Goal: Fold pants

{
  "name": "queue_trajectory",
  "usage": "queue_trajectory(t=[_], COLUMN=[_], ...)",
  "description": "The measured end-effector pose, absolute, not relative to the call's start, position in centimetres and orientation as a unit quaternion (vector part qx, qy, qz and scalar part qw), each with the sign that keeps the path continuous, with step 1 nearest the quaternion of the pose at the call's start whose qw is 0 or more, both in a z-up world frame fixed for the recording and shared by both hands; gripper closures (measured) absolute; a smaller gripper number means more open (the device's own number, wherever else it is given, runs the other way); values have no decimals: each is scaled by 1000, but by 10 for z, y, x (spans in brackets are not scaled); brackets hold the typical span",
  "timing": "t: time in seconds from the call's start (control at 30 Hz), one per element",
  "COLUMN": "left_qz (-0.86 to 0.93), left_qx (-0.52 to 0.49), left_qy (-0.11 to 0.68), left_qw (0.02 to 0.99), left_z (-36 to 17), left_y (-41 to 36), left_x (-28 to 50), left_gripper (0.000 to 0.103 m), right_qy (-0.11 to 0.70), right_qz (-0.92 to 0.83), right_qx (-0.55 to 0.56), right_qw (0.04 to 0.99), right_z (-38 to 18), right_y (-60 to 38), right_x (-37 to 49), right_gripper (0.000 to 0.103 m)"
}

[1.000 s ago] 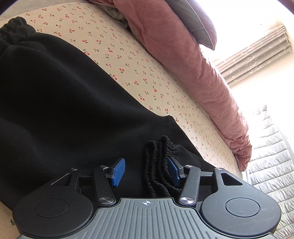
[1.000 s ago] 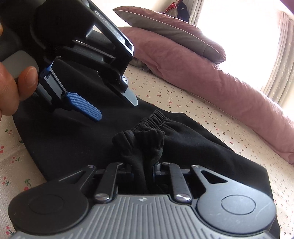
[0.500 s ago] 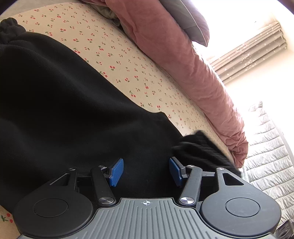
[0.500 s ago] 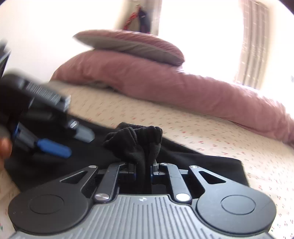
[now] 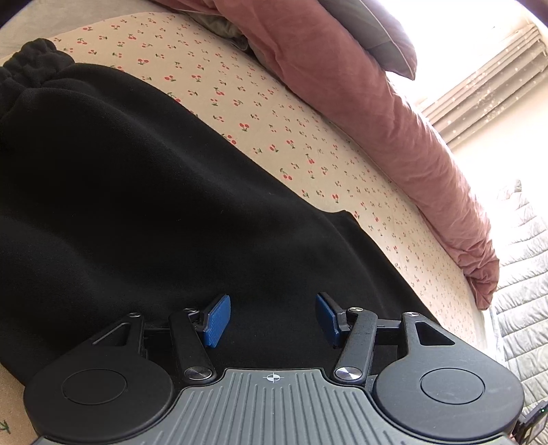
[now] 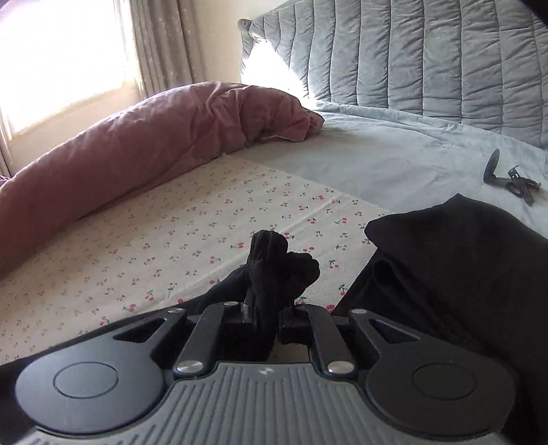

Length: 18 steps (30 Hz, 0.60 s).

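Black pants (image 5: 137,205) lie spread on the cherry-print sheet (image 5: 274,113), with a gathered elastic band (image 5: 30,65) at the far left. My left gripper (image 5: 272,301) hovers low over the fabric, its blue pads (image 5: 217,318) apart and nothing pressed between them. In the right wrist view my right gripper (image 6: 269,309) is shut on a bunched black ribbed cuff (image 6: 277,263) that sticks up above the jaws. A raised fold of the pants (image 6: 462,274) hangs to its right and trails out of view below.
A rolled pink duvet (image 6: 137,137) runs along the far side of the bed, with a grey pillow (image 5: 376,30) on top. A grey quilted headboard (image 6: 411,68) and grey sheet (image 6: 376,154) lie beyond. A small dark clip-like object (image 6: 510,181) rests on the grey sheet.
My right gripper swung quickly across the bed with the cuff and now faces the headboard. The cuff has left the gap between my left pads and gone from that view. The left gripper hardly moved.
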State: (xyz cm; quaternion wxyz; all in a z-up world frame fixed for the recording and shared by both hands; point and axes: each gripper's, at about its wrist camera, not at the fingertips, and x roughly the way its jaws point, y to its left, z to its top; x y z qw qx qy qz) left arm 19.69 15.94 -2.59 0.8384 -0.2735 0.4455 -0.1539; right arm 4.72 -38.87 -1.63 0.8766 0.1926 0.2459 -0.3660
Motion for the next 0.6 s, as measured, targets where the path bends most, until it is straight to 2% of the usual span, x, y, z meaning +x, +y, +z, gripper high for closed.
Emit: queue_trajectory(t=[0.1,0.2,0.3,0.47,0.6], left_qz=[-151,-147,-142,-136,-126], left_qx=[-271,-277,-277,-287,-295], left_qy=[444,437,424,411,411], left_qw=[841,843,850,854,853], left_z=[-24,-21,-16,-11,-12], left_y=[161,166,171,187,201], left_x=[194,192,189,184,184], left_gripper=[49,49,49,48,48], right_qy=[210,142,110,163,205], right_qz=[-362,-319,-191,-20,32], right_qx=[157,13,-91,-203,-307], right_qw=[894,937,971,965,929], right_z=[10,59,72,25,-27], right_y=[-361,-279,-173,-16,55], right_x=[52,45,53,88,89], right_gripper=[92,92,91,91,91])
